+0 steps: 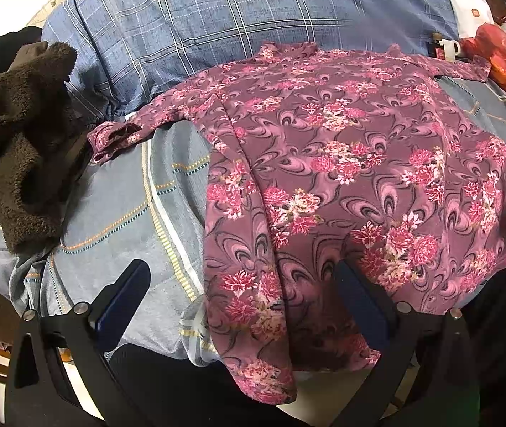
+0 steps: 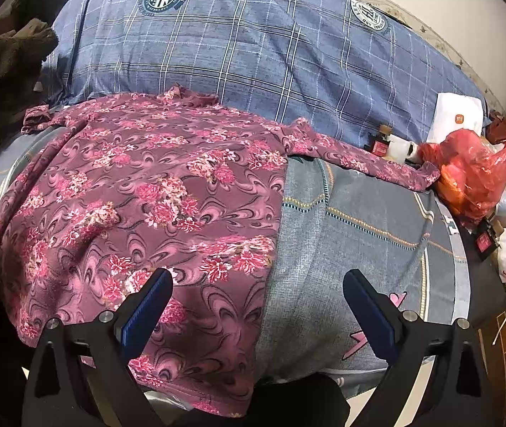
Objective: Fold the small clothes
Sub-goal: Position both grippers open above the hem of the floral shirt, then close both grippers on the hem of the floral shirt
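Note:
A maroon top with pink flowers (image 1: 342, 163) lies spread flat on the bed, both sleeves out to the sides and its hem hanging over the near edge; it also shows in the right wrist view (image 2: 153, 192). My left gripper (image 1: 242, 284) is open and empty, its jaws straddling the top's left hem corner. My right gripper (image 2: 258, 291) is open and empty, its jaws straddling the top's right side edge near the hem.
A brown fleece garment (image 1: 14, 149) lies heaped at the left of the bed. A blue plaid quilt (image 2: 253, 42) is folded behind the top. A red plastic bag (image 2: 473, 170), a white box (image 2: 459, 117) and small bottles sit at the right edge. The grey bedsheet (image 2: 352, 227) lies underneath.

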`<state>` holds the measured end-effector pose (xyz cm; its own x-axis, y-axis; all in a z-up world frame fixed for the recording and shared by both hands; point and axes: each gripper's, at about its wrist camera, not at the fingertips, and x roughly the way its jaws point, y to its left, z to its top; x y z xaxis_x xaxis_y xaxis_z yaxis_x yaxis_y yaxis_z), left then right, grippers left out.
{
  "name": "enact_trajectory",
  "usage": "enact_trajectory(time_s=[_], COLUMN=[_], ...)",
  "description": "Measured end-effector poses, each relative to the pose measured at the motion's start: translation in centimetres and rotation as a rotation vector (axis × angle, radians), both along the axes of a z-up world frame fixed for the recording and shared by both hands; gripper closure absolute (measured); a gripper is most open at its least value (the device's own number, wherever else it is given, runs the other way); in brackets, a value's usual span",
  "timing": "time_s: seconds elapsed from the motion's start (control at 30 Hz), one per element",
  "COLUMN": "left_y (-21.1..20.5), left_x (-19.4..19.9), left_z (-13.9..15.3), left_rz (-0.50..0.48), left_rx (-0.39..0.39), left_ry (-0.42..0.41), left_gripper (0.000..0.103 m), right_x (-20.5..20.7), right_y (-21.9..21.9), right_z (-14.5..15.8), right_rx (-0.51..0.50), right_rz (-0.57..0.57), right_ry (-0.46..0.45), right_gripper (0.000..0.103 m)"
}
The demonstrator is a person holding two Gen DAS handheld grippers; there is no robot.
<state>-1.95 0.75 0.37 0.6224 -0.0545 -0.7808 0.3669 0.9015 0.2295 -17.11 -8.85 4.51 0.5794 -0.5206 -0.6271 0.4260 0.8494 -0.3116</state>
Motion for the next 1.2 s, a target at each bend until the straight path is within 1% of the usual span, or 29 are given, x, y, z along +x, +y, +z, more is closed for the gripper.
enact_trajectory(time_s=[0.1,0.17,0.27,0.33,0.4,0.5,0.6,0.7,0.8,0.83,0.87,0.9,0.93,0.97,1.0,1.03,1.07,1.1,1.13,1.2], left_y=[0.0,0.5,1.8,2.6,3.1,3.8,4.5,3.9,2.6,2.1,1.8,1.4,1.0,0.8,0.8,0.9,1.3,1.9,2.9,4.0], left_x=[0.1,0.4,1.2,1.8,2.1,2.6,2.6,1.8,0.6,0.2,0.0,-0.2,-0.4,-0.6,-0.6,-0.1,0.3,0.8,1.2,1.4], left_z=[-0.1,0.0,0.2,0.4,0.7,1.1,0.9,-0.1,-1.5,-2.1,-2.5,-2.9,-3.3,-3.4,-3.5,-3.7,-3.8,-3.9,-3.7,-3.0], left_rz=[-0.003,0.004,0.045,0.078,0.091,0.107,0.117,0.079,0.008,-0.027,-0.043,-0.063,-0.085,-0.088,-0.089,-0.088,-0.08,-0.068,-0.053,-0.033], left_rx=[-0.001,-0.021,-0.042,-0.04,-0.039,-0.049,-0.074,-0.057,-0.016,-0.007,0.003,0.018,0.036,0.048,0.061,0.062,0.043,0.009,-0.047,-0.082], left_ry=[0.007,0.024,0.034,0.029,0.021,0.014,0.04,0.073,0.104,0.128,0.14,0.15,0.15,0.141,0.136,0.158,0.191,0.23,0.254,0.259], left_gripper=[0.0,0.0,0.0,0.0,0.0,0.0,0.0,0.0,0.0,0.0,0.0,0.0,0.003,0.01,0.032,0.063,0.075,0.086,0.09,0.098], right_x=[-0.2,-0.4,-0.9,-1.3,-1.5,-1.6,-1.6,-1.4,-1.4,-1.4,-1.4,-1.4,-1.4,-1.3,-1.3,-1.4,-1.5,-1.6,-1.8,-2.7], right_y=[-0.6,-1.2,-2.3,-2.9,-3.2,-3.3,-3.1,-3.3,-3.5,-3.6,-3.6,-3.5,-3.4,-3.4,-3.3,-3.0,-2.8,-2.6,-2.6,-2.8], right_z=[0.0,0.0,-0.2,-0.3,-0.4,-0.4,-0.8,-1.9,-3.2,-3.6,-4.1,-4.6,-5.0,-5.4,-5.8,-5.9,-5.9,-5.7,-5.5,-4.2], right_rx=[0.029,0.061,0.112,0.134,0.148,0.163,0.188,0.231,0.29,0.31,0.334,0.371,0.413,0.439,0.452,0.431,0.407,0.405,0.418,0.427], right_rz=[-0.009,-0.022,-0.046,-0.064,-0.07,-0.061,-0.033,-0.02,-0.006,0.0,0.009,0.032,0.058,0.071,0.076,0.077,0.089,0.107,0.116,0.127], right_ry=[-0.005,-0.012,-0.016,-0.021,-0.026,-0.022,-0.01,0.023,0.06,0.071,0.081,0.092,0.104,0.116,0.135,0.142,0.146,0.147,0.142,0.097], right_gripper=[0.007,0.007,0.01,0.011,0.011,0.011,0.011,0.011,0.011,0.012,0.015,0.027,0.044,0.054,0.07,0.075,0.083,0.098,0.099,0.099])
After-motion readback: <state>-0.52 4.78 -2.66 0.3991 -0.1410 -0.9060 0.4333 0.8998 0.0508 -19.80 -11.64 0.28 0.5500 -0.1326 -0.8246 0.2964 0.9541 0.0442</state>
